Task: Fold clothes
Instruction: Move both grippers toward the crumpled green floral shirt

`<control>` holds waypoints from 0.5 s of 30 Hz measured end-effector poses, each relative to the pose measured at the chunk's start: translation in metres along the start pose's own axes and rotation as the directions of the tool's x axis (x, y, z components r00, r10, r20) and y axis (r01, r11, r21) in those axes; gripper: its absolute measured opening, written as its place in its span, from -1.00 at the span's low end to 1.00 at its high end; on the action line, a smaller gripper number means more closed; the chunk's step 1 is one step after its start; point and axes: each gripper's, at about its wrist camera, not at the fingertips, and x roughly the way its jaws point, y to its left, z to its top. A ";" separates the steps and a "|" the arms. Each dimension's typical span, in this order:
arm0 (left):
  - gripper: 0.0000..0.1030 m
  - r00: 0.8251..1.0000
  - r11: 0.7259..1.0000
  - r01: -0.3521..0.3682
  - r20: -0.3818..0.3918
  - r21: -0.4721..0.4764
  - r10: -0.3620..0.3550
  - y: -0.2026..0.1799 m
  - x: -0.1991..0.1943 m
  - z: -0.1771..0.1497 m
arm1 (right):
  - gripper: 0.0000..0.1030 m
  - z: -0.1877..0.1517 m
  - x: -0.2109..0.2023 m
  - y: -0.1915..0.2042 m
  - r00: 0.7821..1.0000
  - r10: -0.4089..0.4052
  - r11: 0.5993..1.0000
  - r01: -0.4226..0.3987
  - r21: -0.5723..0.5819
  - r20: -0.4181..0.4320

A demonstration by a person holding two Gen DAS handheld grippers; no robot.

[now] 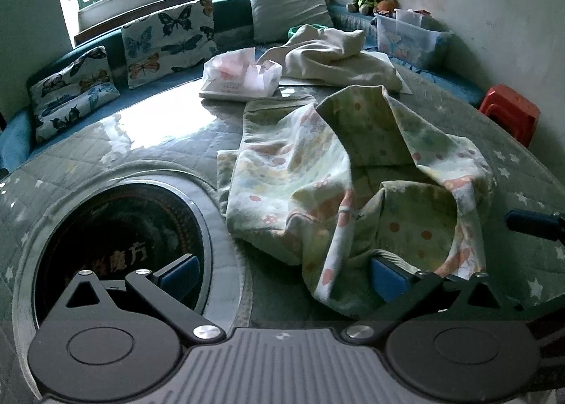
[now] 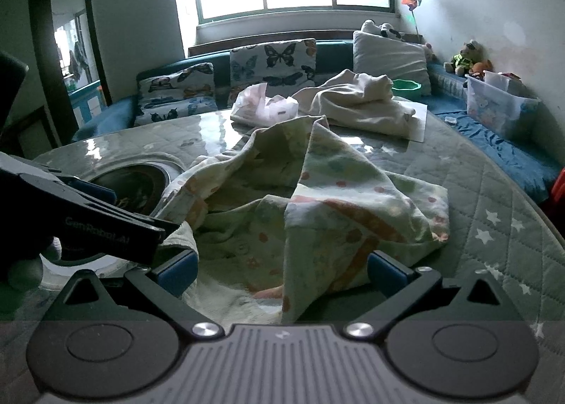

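Note:
A crumpled pale green garment [image 1: 346, 174] with orange dots lies heaped on the quilted round table [image 1: 148, 142]. My left gripper [image 1: 282, 273] is open wide at the heap's near edge. Its right pad [image 1: 388, 278] sits under a fold of the cloth, and its left pad [image 1: 180, 273] hangs over the dark hole. In the right wrist view the same garment [image 2: 317, 185] lies between the open fingers of my right gripper [image 2: 282, 271], unclamped. The left gripper [image 2: 141, 213] comes in from the left, touching the cloth's edge.
A round dark opening [image 1: 120, 255] is set into the table at the near left. Behind the heap lie a cream garment [image 1: 335, 58] and a plastic bag [image 1: 240, 75]. Butterfly pillows [image 1: 169, 40], a clear box [image 1: 406, 36] and a red stool [image 1: 508, 111] ring the table.

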 end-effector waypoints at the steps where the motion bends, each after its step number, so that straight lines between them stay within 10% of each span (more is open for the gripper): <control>1: 1.00 1.000 1.000 0.000 -0.001 -0.001 0.000 0.000 0.000 0.000 | 1.00 0.000 0.001 0.000 1.000 -0.002 1.000 0.002 0.001 -0.001; 15: 1.00 1.000 1.000 -0.011 0.010 0.002 0.011 -0.001 -0.004 0.009 | 1.00 0.001 0.006 -0.003 1.000 -0.011 1.000 0.011 0.006 -0.014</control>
